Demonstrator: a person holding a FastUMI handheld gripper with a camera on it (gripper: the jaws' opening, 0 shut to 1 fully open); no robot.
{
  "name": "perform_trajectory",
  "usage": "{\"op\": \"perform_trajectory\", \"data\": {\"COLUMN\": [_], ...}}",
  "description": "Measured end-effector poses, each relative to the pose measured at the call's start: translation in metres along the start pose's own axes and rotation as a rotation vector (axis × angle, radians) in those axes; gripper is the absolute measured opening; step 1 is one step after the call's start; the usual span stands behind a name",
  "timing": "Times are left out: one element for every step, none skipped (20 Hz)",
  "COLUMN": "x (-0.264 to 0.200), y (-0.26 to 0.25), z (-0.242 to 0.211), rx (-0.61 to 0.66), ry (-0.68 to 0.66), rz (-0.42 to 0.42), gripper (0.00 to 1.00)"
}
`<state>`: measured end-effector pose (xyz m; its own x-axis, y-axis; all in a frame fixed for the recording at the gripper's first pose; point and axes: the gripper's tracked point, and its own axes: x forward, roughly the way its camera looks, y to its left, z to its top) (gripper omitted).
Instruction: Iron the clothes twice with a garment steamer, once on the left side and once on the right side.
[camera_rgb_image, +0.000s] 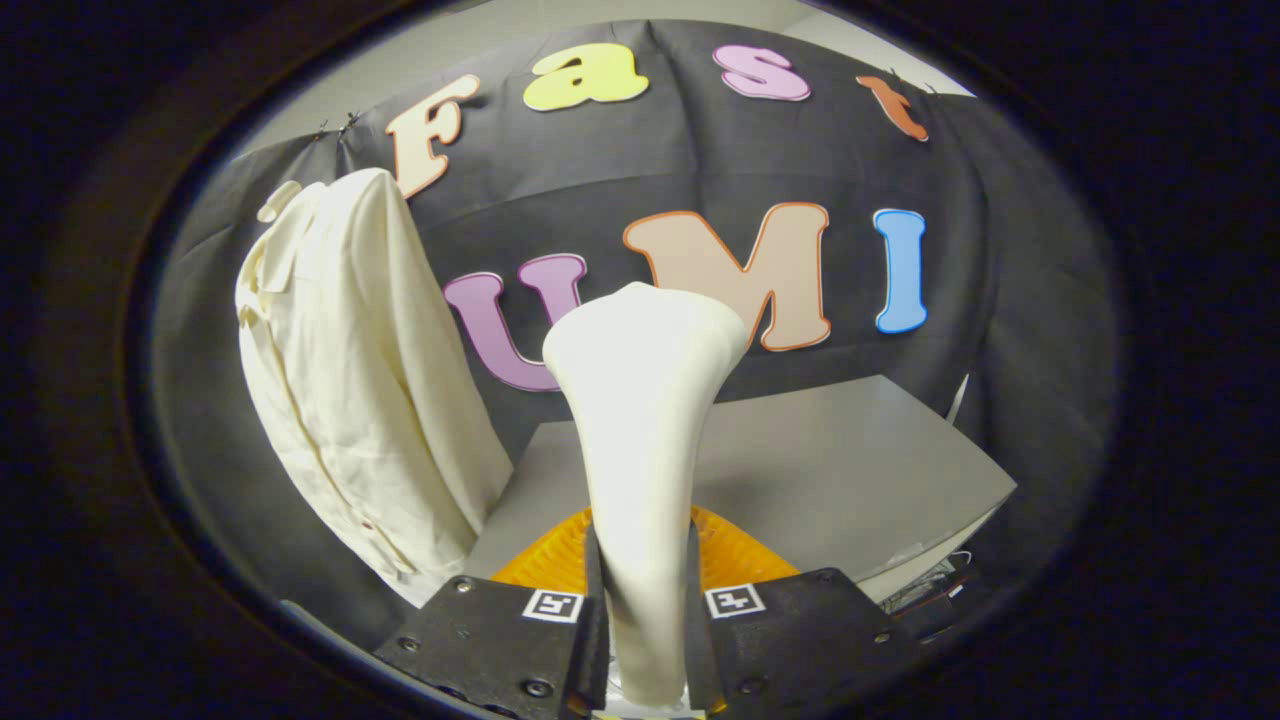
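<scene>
Between the fingers, gripper (645, 610) is clamped on steamer (640, 440) handle, both sides pressing, head up & fwd, prob. so its face can meet cloth. Shirt (350, 380) hangs on wall, left of steamer, apart from it. Table (860, 470) sits beyond. Steam face not visible, so contact side unclear.

The garment steamer (640, 440) stood clamped between the two fingers of the gripper (645, 600), its lower end hidden behind them and cut off at the near edge. Its head faced away, so the steam plate could not be seen. The steamer hid the middle of the grey table (830, 470). To the left, the cream shirt (350, 380) hung with its hem cut off and its hanger hidden.
</scene>
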<state>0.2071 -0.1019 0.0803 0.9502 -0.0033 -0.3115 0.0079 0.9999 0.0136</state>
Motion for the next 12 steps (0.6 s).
{"op": "perform_trajectory", "data": {"x": [-0.013, -0.025, -0.037, -0.048, -0.060, -0.072, -0.081, -0.088, -0.094, -0.099, -0.105, -0.110], "y": [0.009, 0.018, 0.030, 0.041, 0.054, 0.070, 0.086, 0.099, 0.112, 0.126, 0.141, 0.157], "z": [0.001, 0.003, 0.005, 0.007, 0.012, 0.017, 0.021, 0.025, 0.032, 0.035, 0.040, 0.040], "rx": [0.008, 0.017, 0.023, 0.021, 0.021, 0.012, 0.002, -0.011, -0.025, -0.037, -0.041, -0.044], "ry": [-0.021, -0.039, -0.060, -0.071, -0.095, -0.105, -0.122, -0.130, -0.157, -0.168, -0.188, -0.194], "rz": [-0.001, 0.003, 0.011, 0.022, 0.028, 0.039, 0.052, 0.062, 0.067, 0.068, 0.078, 0.088], "gripper": [0.30, 0.30, 0.30, 0.30, 0.30, 0.30, 0.30, 0.30, 0.30, 0.30, 0.30, 0.30]}}
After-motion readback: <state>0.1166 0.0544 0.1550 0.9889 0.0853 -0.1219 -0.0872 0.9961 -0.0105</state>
